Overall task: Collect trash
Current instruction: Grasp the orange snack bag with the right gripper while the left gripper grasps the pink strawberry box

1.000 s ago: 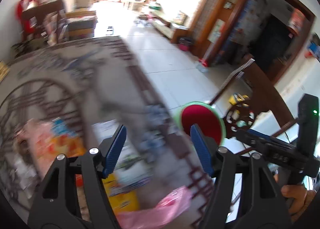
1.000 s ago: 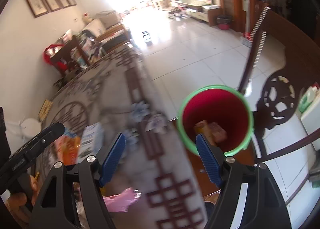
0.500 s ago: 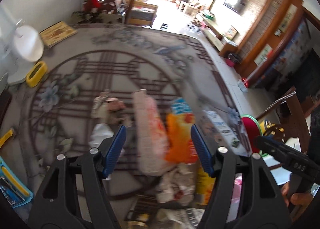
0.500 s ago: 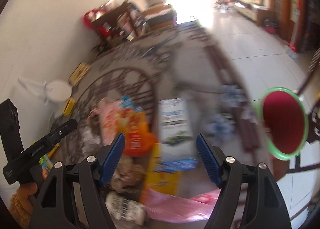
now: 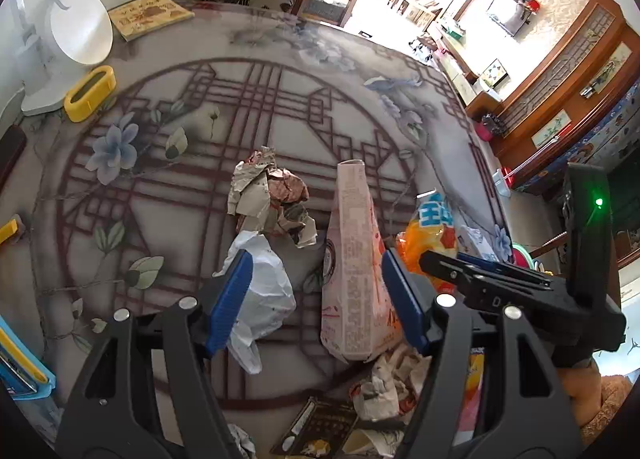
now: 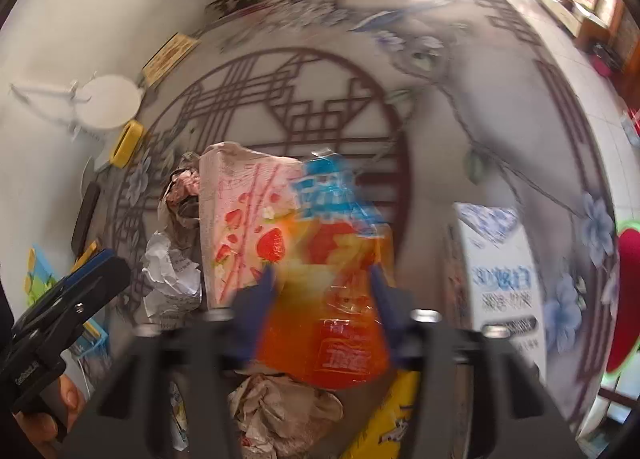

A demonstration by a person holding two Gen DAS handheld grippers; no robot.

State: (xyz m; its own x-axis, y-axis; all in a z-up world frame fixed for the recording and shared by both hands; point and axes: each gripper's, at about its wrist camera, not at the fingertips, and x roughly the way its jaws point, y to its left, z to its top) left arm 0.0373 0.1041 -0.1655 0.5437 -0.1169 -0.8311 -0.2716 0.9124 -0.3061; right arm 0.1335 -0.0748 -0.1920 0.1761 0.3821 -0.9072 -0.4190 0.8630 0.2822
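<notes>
- Right gripper [image 6: 322, 299] low over the trash pile, jaws closing around the orange bag [image 6: 340, 299] (blurred; pads at its sides, contact not clear)
- Left gripper [image 5: 316, 299] with jaws apart, clamped on nothing, above the pink carton [image 5: 354, 259] and white bag [image 5: 264, 287]
- Crumpled paper [image 5: 272, 199] just beyond, on the patterned table [image 5: 160, 139]
- White box [image 6: 500, 267] beside the orange bag
- Red bin [image 6: 626, 299] off the table's right edge

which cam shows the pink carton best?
Left wrist: the pink carton is sharp and seen end to end, lying between the open left tool's fingers. Right wrist shows its strawberry face, but motion-blurred and partly covered by the orange bag.
</notes>
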